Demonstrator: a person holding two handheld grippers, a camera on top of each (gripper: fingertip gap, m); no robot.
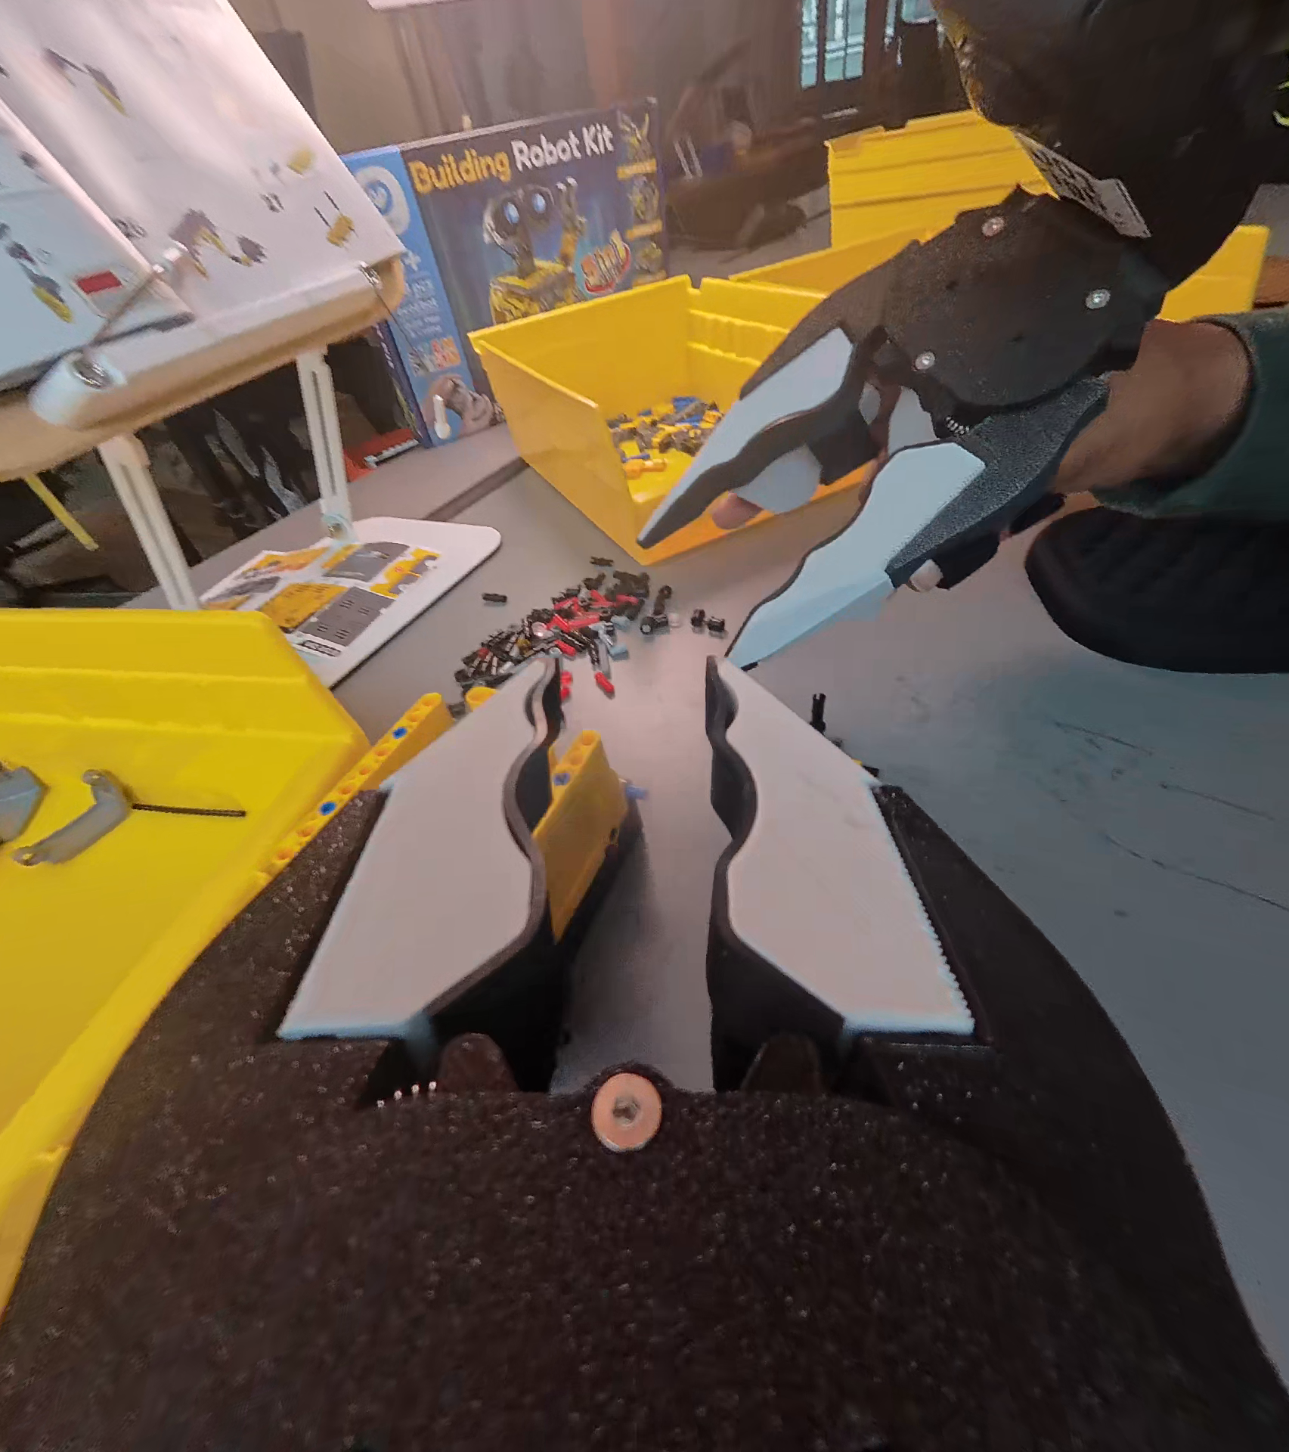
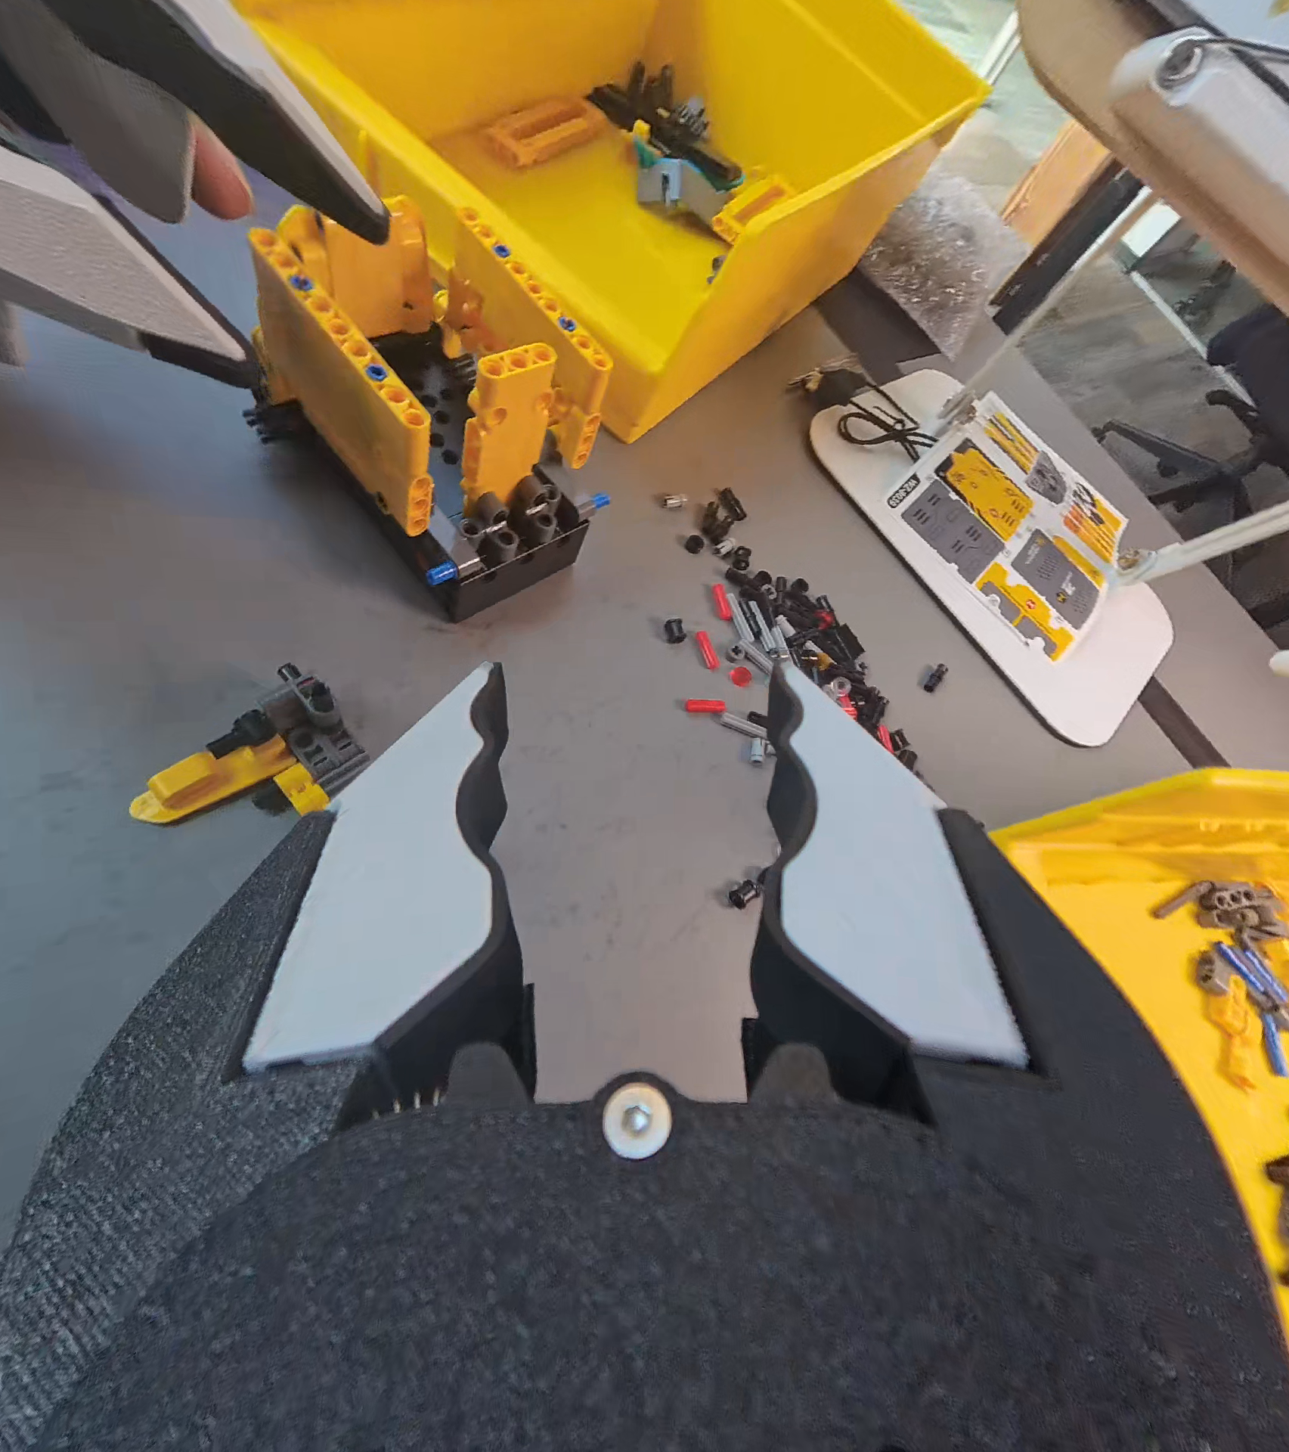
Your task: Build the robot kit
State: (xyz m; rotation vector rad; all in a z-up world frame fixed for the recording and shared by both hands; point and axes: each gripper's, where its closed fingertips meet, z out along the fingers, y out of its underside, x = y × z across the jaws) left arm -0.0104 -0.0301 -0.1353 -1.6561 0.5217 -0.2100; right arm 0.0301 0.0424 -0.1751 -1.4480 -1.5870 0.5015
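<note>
Here L gripper [image 1: 633, 668] jaws stand apart w/ the yellow-and-black brick model [image 2: 421, 408] partly between them, against its left finger, while R gripper [image 2: 637, 676] hangs wide open, empty, loose pin pile [image 2: 790, 628] just beside its right fingertip.

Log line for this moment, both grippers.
left gripper: open, one finger against yellow brick assembly | right gripper: open, over grey table, beside loose pins

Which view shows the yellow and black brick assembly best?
The right wrist view: the yellow and black brick assembly appears whole on the table. In the left wrist view the left tongs hide most of it; only yellow beams show.
</note>
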